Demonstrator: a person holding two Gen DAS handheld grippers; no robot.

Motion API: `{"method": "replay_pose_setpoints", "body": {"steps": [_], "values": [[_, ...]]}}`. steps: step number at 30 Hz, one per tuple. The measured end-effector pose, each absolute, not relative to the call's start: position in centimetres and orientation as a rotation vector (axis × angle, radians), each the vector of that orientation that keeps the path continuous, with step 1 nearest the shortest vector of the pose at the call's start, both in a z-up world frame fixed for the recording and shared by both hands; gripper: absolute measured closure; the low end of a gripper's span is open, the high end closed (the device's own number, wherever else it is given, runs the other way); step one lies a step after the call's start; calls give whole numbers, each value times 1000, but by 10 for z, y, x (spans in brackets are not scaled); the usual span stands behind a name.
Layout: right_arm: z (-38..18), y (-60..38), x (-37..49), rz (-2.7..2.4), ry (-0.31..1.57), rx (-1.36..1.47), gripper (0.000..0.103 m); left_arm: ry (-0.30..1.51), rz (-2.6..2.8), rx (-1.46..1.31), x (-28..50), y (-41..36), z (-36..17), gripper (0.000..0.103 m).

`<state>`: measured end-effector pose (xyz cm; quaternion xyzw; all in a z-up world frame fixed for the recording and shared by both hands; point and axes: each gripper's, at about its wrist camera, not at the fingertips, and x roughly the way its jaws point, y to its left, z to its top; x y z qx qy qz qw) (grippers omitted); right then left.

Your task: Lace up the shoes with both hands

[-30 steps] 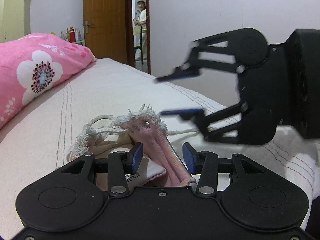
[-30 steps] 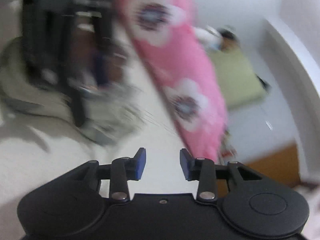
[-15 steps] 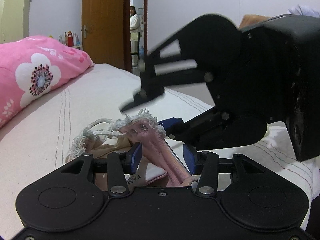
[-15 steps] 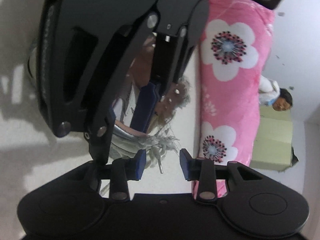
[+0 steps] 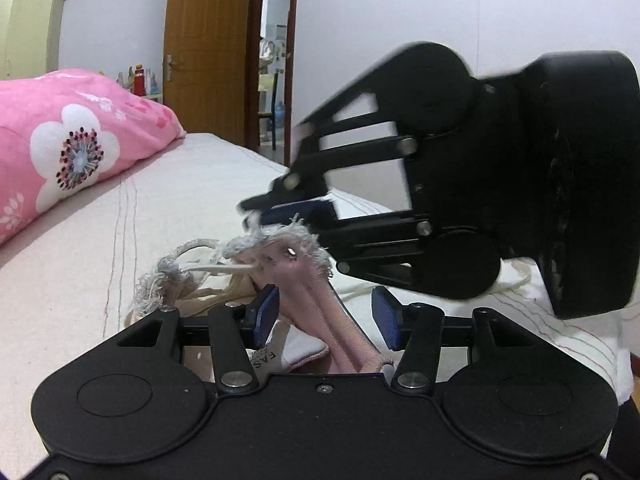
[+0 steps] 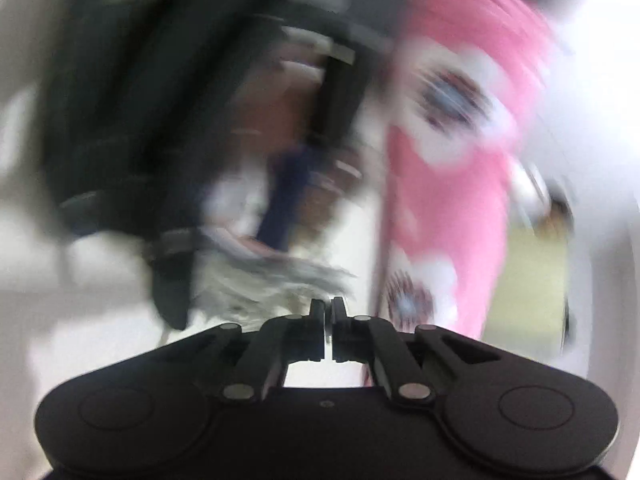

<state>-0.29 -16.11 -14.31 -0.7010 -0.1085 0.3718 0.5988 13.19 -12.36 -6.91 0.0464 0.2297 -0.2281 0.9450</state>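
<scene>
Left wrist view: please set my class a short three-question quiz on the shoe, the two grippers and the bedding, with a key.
1. True or false: the right gripper has its jaws shut.
2. What lies between the fingers of the left gripper? A) the pink shoe B) a bottle C) a pillow
3. Fill in: the pink quilt on the bed bears a white ___ print.

Key: 1 true. 2 A; that gripper's jaws are opening, and one pad stands clear of the shoe. 3 flower.
</scene>
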Motion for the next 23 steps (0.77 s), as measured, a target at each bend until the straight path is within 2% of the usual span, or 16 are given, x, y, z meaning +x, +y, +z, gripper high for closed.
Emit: {"method": "replay_pose_setpoints", "body": {"steps": [3, 7, 11, 12, 14, 16, 23], "values": [[-141, -177, -4, 737, -224, -1417, 101, 477, -462, 104, 136, -125, -64, 52], [-83, -212, 26, 479, -132, -911, 100, 484, -445, 114, 136, -128, -62, 52], [-10, -325, 62, 217, -102, -337, 99, 490, -433, 115, 137, -129, -61, 53], [-4, -341, 65, 177, -109, -287, 99, 491, -431, 114, 138, -129, -61, 53], [19, -426, 63, 79, -111, 12, 99, 491, -435, 114, 138, -130, -61, 53], [20, -453, 58, 20, -94, 37, 94, 494, -416, 121, 139, -132, -61, 53], [-6, -503, 32, -167, 59, -55, 93, 510, -414, 117, 146, -130, -60, 53]]}}
